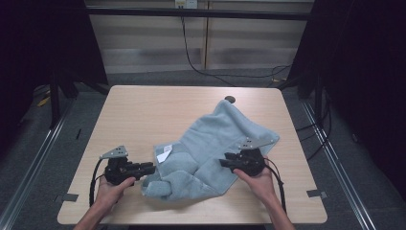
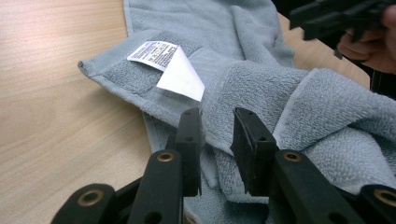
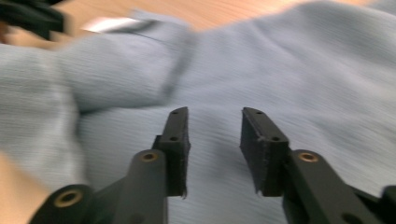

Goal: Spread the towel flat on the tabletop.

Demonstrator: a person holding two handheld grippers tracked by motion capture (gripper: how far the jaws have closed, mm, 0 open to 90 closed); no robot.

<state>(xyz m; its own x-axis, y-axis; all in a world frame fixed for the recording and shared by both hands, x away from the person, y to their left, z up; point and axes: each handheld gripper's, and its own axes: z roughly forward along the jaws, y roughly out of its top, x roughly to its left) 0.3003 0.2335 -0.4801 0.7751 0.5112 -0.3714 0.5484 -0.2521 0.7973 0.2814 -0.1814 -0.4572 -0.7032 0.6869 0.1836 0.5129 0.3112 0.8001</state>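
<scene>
A grey-blue towel (image 1: 218, 148) lies crumpled on the near right part of the table (image 1: 143, 110), its white label (image 1: 164, 154) facing up. The left gripper (image 2: 217, 128) has a fold of the towel between its narrowly parted jaws, though I can't tell if they pinch it. The right gripper (image 3: 215, 123) hovers over the cloth, jaws apart with nothing between them, in a blurred view.

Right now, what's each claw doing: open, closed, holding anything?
Left claw: jaws partly apart around a fold of the grey towel; a firm grip cannot be told.
Right claw: open above the towel, holding nothing.
</scene>
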